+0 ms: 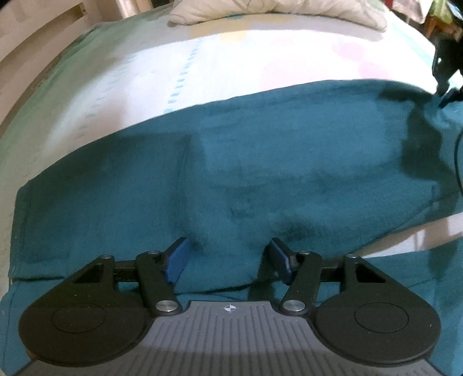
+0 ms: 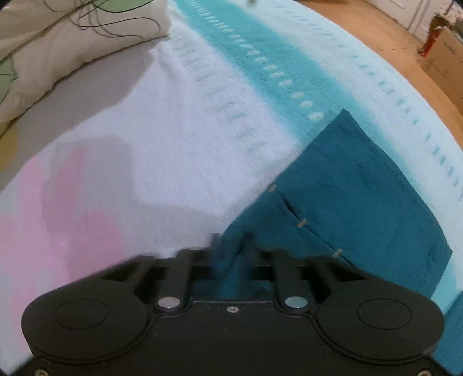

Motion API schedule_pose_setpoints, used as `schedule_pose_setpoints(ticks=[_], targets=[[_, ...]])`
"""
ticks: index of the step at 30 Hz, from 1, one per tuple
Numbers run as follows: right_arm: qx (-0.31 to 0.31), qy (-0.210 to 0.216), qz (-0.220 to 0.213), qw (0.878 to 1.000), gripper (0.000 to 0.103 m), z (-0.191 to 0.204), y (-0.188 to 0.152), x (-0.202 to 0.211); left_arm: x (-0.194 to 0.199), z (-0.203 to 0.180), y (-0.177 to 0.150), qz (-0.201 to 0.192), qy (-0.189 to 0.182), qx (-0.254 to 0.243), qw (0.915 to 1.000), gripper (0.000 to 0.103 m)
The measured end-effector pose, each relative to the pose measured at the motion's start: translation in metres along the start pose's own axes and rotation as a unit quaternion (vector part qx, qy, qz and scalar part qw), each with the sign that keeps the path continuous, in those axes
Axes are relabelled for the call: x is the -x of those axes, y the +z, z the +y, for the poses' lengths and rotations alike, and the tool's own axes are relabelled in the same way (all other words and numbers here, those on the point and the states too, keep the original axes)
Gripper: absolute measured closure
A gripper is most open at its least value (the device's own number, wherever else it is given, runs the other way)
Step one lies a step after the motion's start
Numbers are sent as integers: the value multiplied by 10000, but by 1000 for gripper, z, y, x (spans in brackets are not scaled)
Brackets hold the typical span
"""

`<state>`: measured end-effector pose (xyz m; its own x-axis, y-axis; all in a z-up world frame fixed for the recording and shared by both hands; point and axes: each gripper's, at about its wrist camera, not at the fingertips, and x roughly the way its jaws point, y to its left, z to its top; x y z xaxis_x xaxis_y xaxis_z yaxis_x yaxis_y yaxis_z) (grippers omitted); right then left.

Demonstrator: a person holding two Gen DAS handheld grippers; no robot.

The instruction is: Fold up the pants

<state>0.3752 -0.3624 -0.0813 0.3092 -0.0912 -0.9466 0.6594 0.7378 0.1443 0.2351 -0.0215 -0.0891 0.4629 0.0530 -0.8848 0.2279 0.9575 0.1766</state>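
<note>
Teal pants (image 1: 260,162) lie spread across a bed, folded lengthwise, one layer over another. My left gripper (image 1: 228,257) is open, its blue pads (image 1: 176,260) wide apart over the near edge of the cloth, a hump of fabric between them. In the right wrist view my right gripper (image 2: 231,245) is shut on a pinch of the pants (image 2: 347,185) near the waistband end, with belt loops and a pocket seam visible. The right gripper also shows at the far right of the left wrist view (image 1: 445,66).
The bed has a fleece blanket (image 2: 162,138) in white, pink and turquoise stripes. A cream pillow (image 2: 63,43) lies at the head, also in the left wrist view (image 1: 277,11). Wooden floor and a cardboard box (image 2: 442,57) lie beyond the bed's edge.
</note>
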Motion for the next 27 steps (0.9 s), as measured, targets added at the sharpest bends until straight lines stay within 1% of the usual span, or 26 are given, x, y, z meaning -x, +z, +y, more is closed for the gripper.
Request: schedule_pose_setpoints(ticks=[2,4,6,10,12,15,20,22,25,27], targets=[[-48,205,-6,9998,93,-13,-7,11,7,6,7,-73,-98,62,9999,46],[48,296,-42,9995,93,-24,-17,23,16,15,19,-196,-174,181,9995,46],[182,355,-55,9992,93,-33,-25,31,21,24,30,-286,-326,345,9985,46],[279,422,-36,9987,93,-41,-38,34,19,43,59,-237,-643,848,9940,46],[320,427,-33,9986,93,-43,-44,34,13,52,70,-122,-783,1139,9903,46],[362,428,-2,9984,93,-46,-50,33,-1,61,83,52,-1021,1555,9825,46],[365,464,39,9982,93,-51,-53,26,-27,70,92,229,-971,1902,9767,46],[379,482,60,9981,93,-53,-53,25,-36,75,94,277,-1010,2157,9708,46],[406,493,70,9979,93,-53,-54,23,-42,83,96,296,-1168,2508,9605,46],[423,498,74,9978,93,-53,-54,23,-47,84,99,289,-1180,2609,9577,46]])
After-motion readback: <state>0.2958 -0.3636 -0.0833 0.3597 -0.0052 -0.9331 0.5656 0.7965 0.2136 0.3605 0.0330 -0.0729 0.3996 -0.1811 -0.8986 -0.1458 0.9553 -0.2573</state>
